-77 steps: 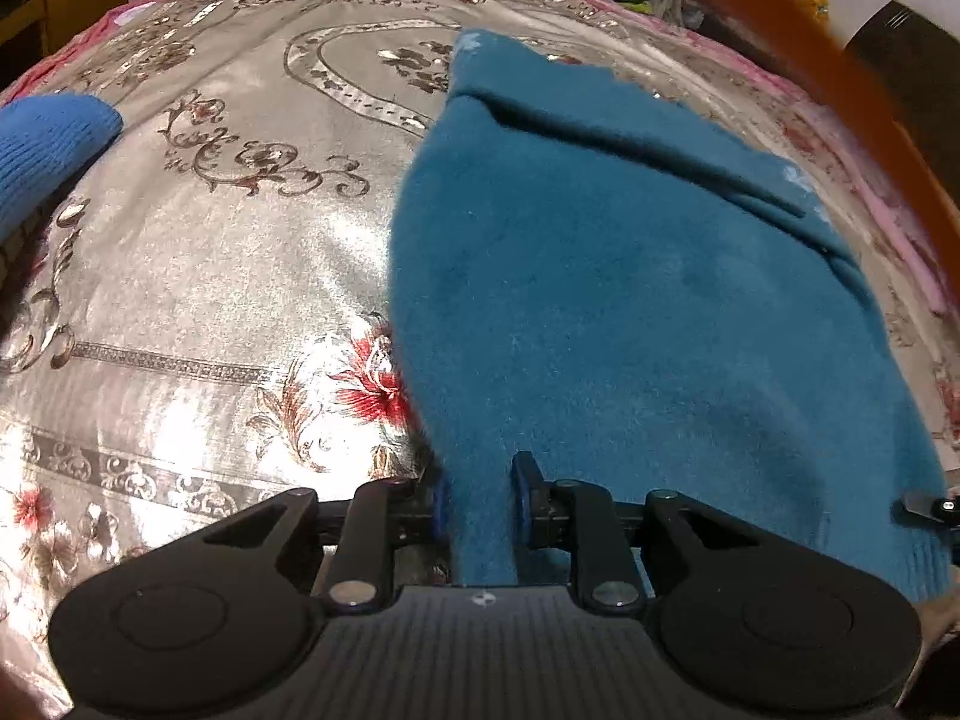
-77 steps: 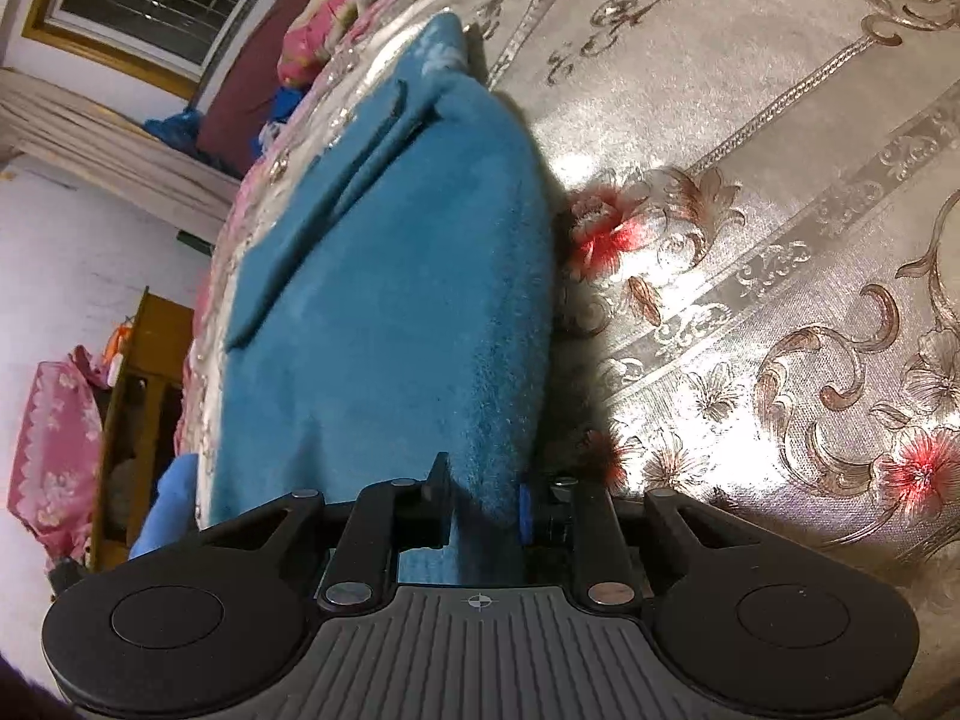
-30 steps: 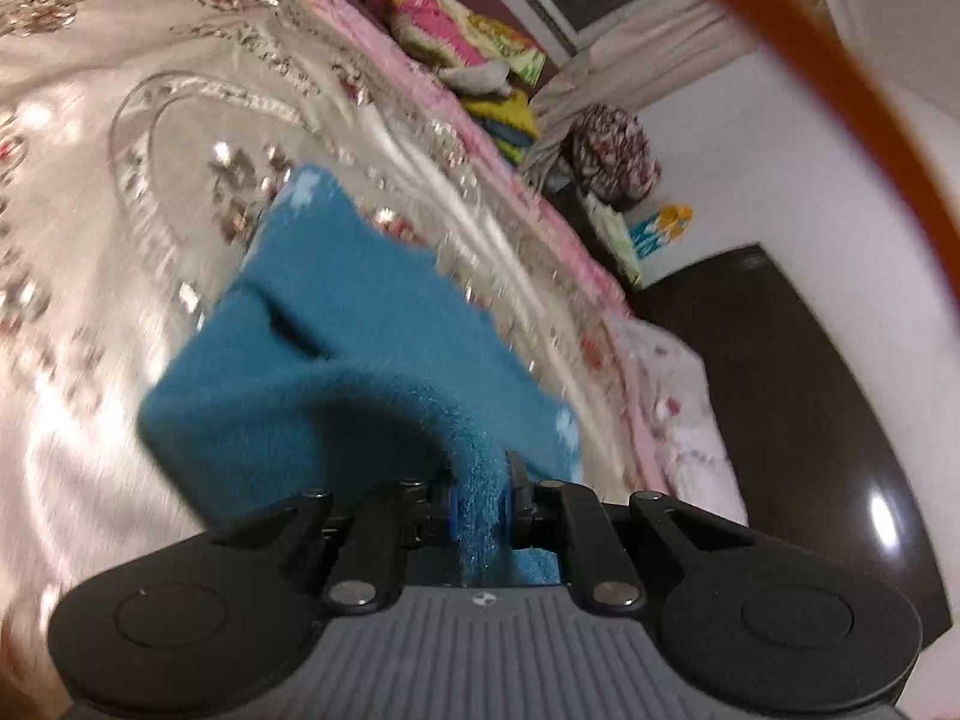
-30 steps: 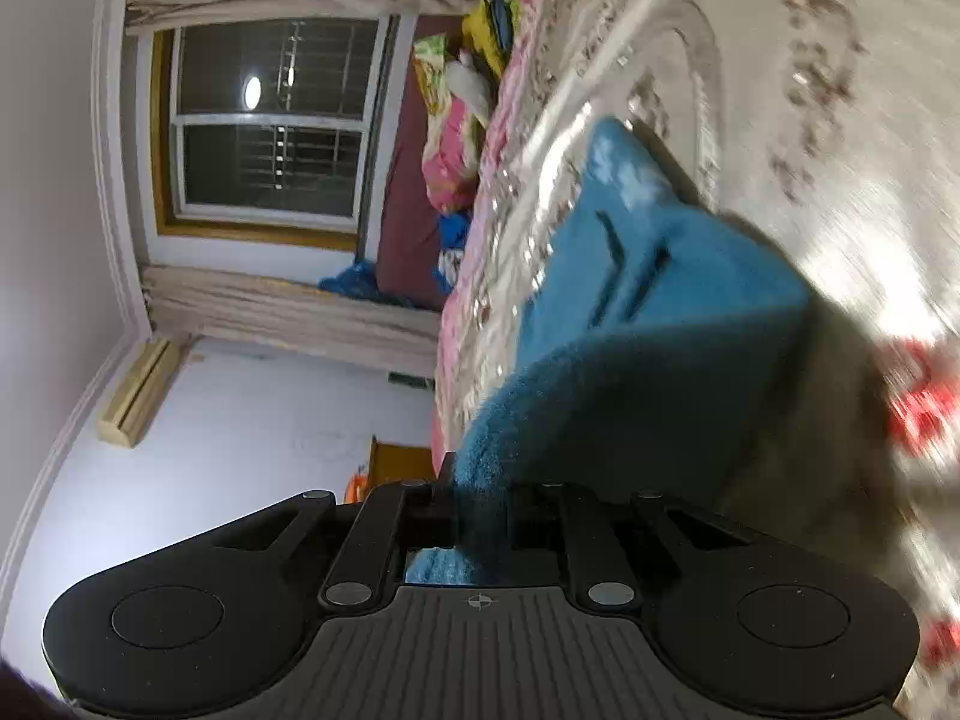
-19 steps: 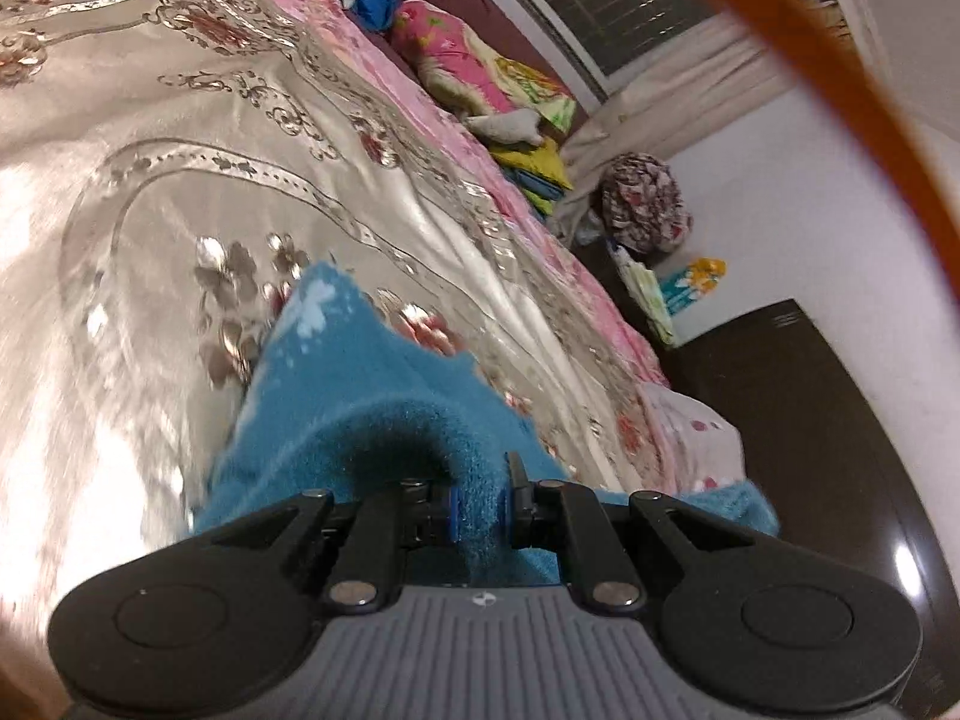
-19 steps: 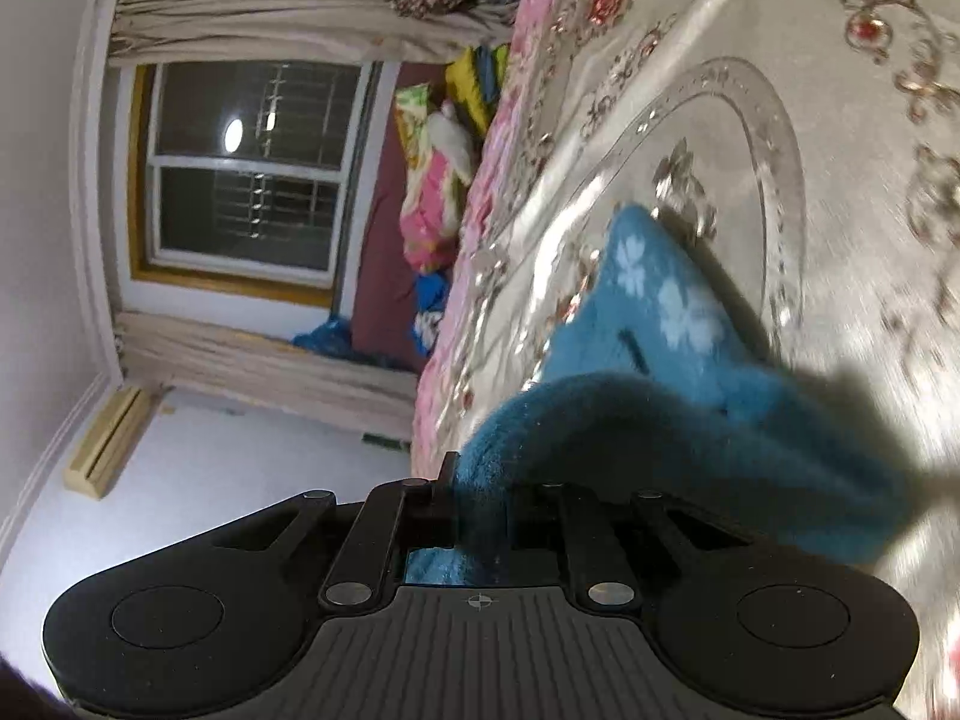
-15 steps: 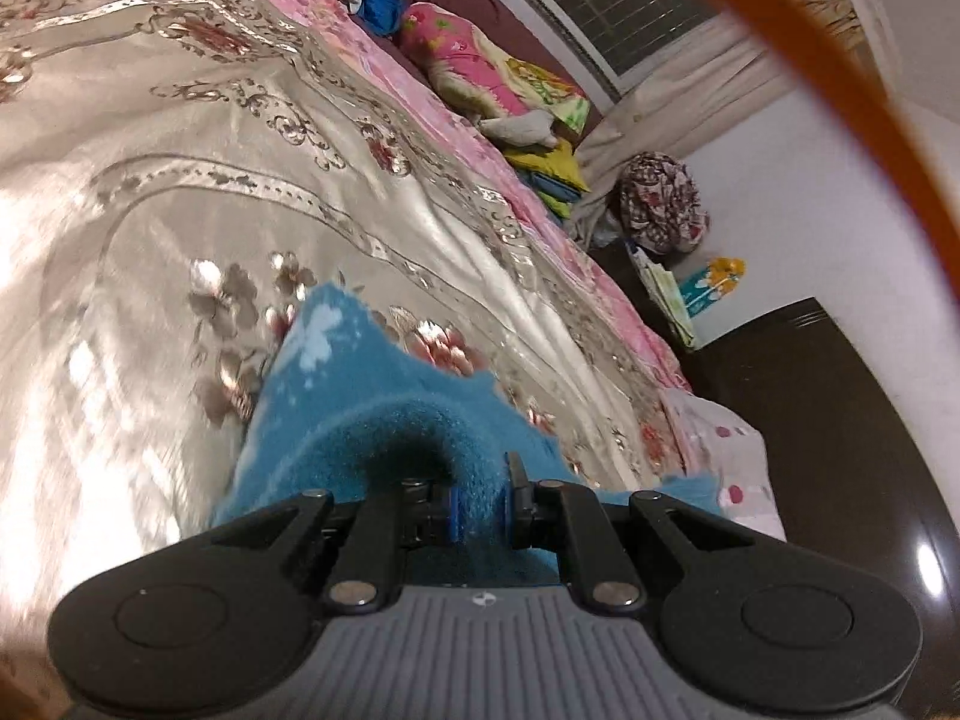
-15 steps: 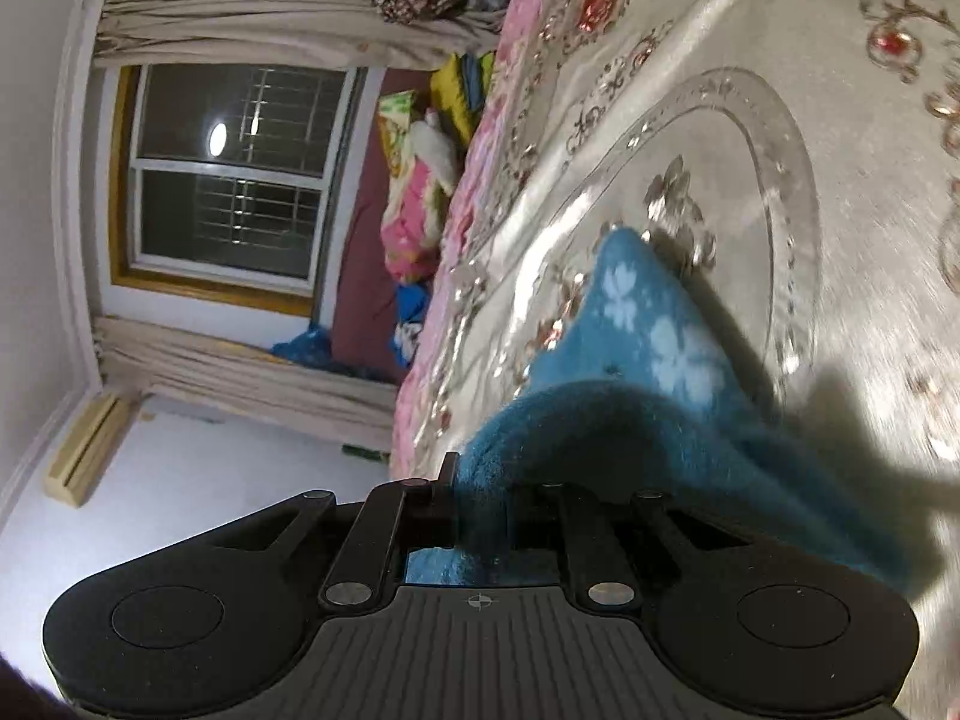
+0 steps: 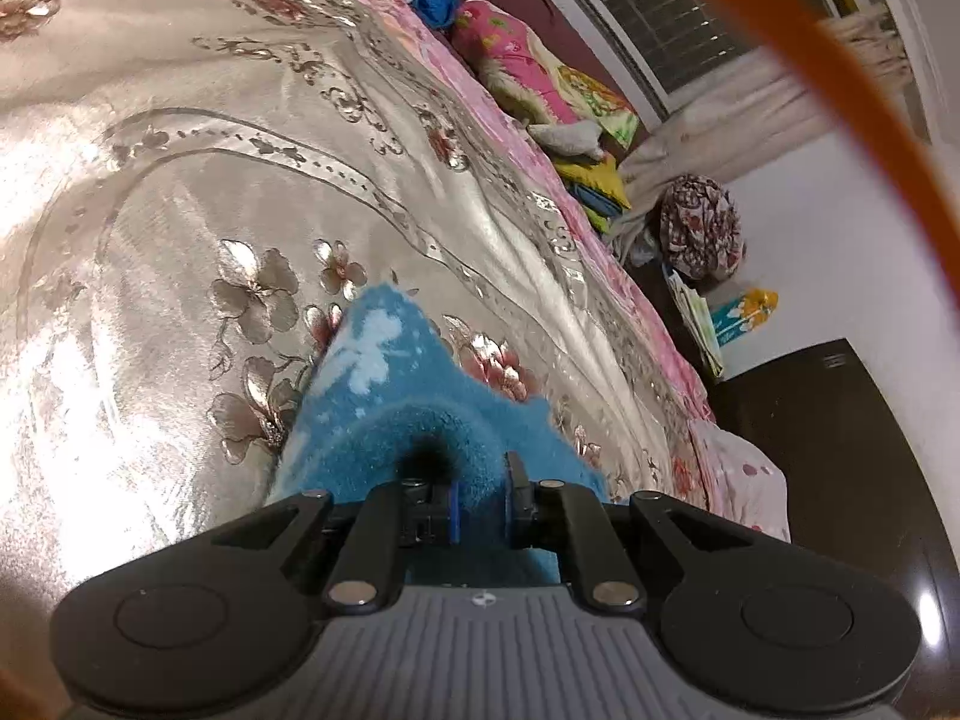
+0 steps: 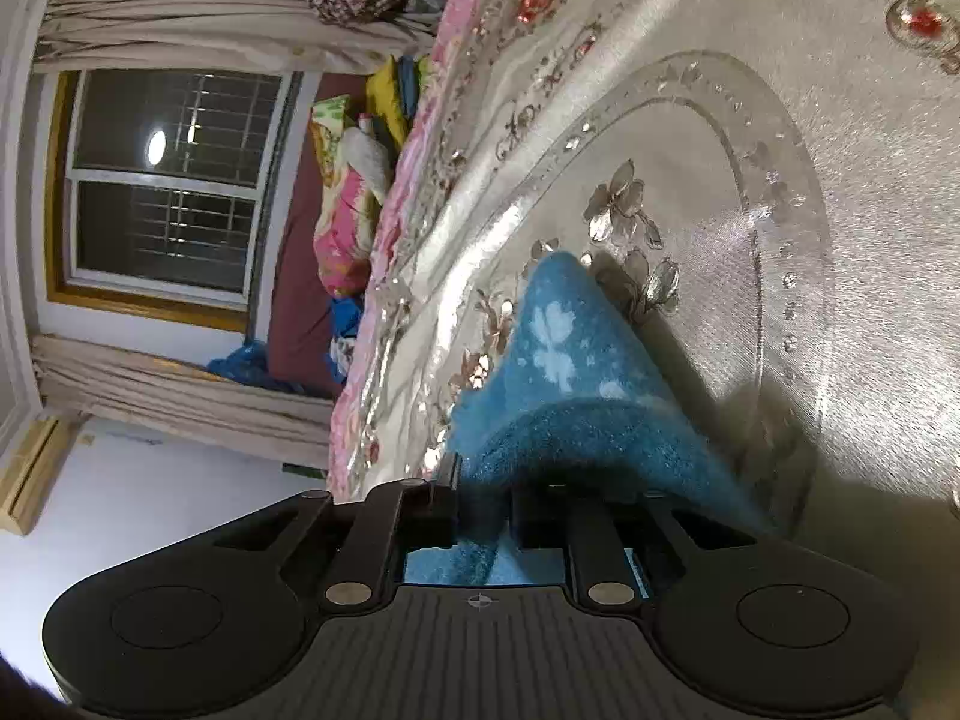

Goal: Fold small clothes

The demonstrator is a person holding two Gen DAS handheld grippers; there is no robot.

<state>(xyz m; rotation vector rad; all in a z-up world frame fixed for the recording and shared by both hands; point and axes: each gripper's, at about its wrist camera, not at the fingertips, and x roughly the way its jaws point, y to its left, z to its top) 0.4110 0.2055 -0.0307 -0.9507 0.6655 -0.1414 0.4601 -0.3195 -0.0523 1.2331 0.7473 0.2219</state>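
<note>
Both pairs of jaws are pinching the same blue garment: at the bottom centre of the left wrist view, the left gripper is squeezing a thick fold of the fleecy cloth with its jaws nearly together, and the cloth is filling the narrow gap between the pads. At the bottom centre of the right wrist view, the right gripper is also standing with a fold of the garment between its jaws, which have just been opening a little; the cloth is still filling the gap, and the pads appear to be touching it on both sides.

From each gripper the blue garment is arching forward over itself and tapering to a point with pale flower marks, which is lying on the bedspread near the middle of each frame. That shiny silver bedspread with floral patterns is covering most of the left wrist view and the right half of the right wrist view.

Pink and yellow bedding is lying piled at the upper centre of the left wrist view, below a barred window at the upper right. In the right wrist view the window is sitting at the upper left, with curtains beside it
</note>
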